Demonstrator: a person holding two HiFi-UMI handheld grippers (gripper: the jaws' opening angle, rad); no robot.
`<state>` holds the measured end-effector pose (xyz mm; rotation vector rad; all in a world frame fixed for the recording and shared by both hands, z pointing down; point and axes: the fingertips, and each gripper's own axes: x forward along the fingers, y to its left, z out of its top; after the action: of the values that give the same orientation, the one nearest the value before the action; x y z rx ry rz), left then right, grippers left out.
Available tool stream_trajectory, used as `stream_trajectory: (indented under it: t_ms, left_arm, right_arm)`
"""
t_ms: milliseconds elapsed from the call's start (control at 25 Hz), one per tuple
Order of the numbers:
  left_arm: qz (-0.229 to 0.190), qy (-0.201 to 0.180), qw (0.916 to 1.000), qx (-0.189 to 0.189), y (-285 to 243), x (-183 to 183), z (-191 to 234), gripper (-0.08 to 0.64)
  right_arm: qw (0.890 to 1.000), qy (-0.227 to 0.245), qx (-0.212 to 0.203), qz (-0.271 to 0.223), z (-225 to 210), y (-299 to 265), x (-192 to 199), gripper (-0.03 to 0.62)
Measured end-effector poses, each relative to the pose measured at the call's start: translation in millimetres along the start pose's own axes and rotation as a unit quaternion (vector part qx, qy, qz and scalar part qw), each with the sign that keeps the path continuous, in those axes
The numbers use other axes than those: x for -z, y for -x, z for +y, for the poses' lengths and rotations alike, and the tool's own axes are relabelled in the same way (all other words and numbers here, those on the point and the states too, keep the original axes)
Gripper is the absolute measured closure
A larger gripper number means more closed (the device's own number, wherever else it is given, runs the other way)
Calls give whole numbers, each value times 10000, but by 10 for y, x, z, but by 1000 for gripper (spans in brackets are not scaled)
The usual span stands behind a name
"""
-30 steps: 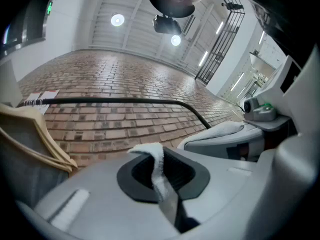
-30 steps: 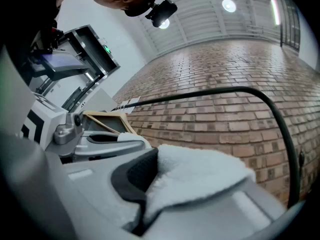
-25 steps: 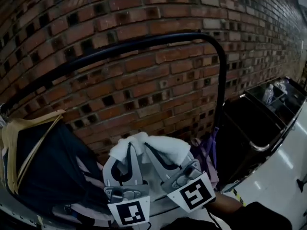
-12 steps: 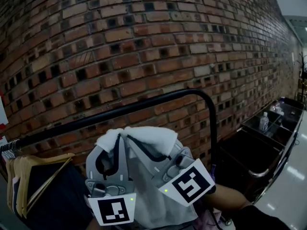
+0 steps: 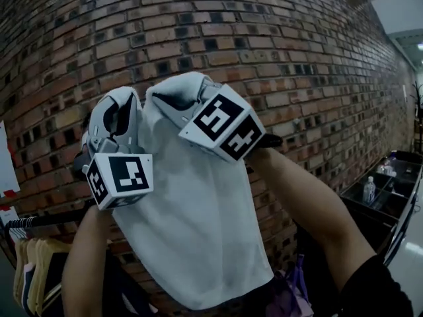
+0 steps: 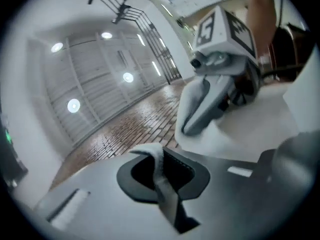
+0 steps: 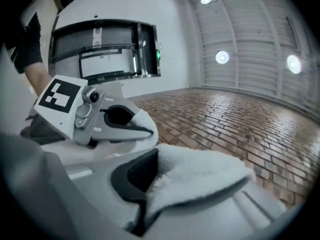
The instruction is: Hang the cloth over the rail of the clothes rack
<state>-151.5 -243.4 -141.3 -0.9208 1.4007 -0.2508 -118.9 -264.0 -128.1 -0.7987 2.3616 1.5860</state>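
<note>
Arms (image 5: 310, 207) raised high; left hand-held gripper (image 5: 124, 98), right hand-held gripper (image 5: 177, 84) each clamped on hanging cloth (image 5: 198, 230).

I can read no word, number or brand anywhere here. The only printed marks I see are the black-and-white square marker (image 5: 125, 176) on the white cube of the left gripper (image 5: 120, 96) and a like marker (image 5: 221, 125) on the cube of the right gripper (image 5: 173, 90). These are block patterns without letters. A white paper sheet with red patches (image 5: 5, 177) on the red brick wall (image 5: 264, 38) is too blurred to read. In the right gripper view, a small green lit sign (image 7: 158, 55) is too small for me to make out.
</note>
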Motion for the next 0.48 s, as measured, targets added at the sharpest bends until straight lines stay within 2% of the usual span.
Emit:
stream_trajectory:
  t_ms: [80, 120, 160, 200, 240, 280, 320, 360, 400, 480]
  left_arm:
    - [604, -779, 9951, 119, -220, 407, -11, 543]
    - [914, -1115, 9888, 386, -272, 635, -122, 544]
    - [1169, -1425, 9794, 822, -278, 857, -317, 543]
    - [1364, -1661, 9661, 1430, -236, 1066, -590, 543]
    - [1525, -1736, 9478, 2197, -148, 1261, -920, 543]
    - [1697, -1570, 9231, 3072, -17, 1436, -1265, 544]
    - [1912, -1165, 8899, 3973, 152, 1587, -1584, 543]
    - [2175, -655, 8465, 4815, 360, 1717, -1848, 543]
    - [2489, -204, 7937, 5547, 603, 1838, -2053, 543]
    - [3071, 434, 6768, 6676, 1122, 1976, -2333, 543]
  right_arm:
    - [9973, 172, -233, 679, -177, -200, 366, 580]
    - [9923, 202, -487, 1117, -151, -267, 630, 580]
    - [9829, 219, -888, 1598, -25, -301, 931, 580]
    - [9675, 236, -1425, 2075, 191, -292, 1245, 580]
    - [9469, 243, -2024, 2487, 456, -243, 1539, 580]
    - [9241, 211, -2592, 2801, 724, -169, 1785, 580]
    - [9017, 130, -3082, 3029, 965, -85, 1975, 580]
    - [8806, 17, -3491, 3206, 1170, -2, 2115, 580]
    - [8605, -125, -3830, 3358, 1340, 76, 2216, 580]
    - [8220, -609, -4354, 3620, 1589, 212, 2329, 580]
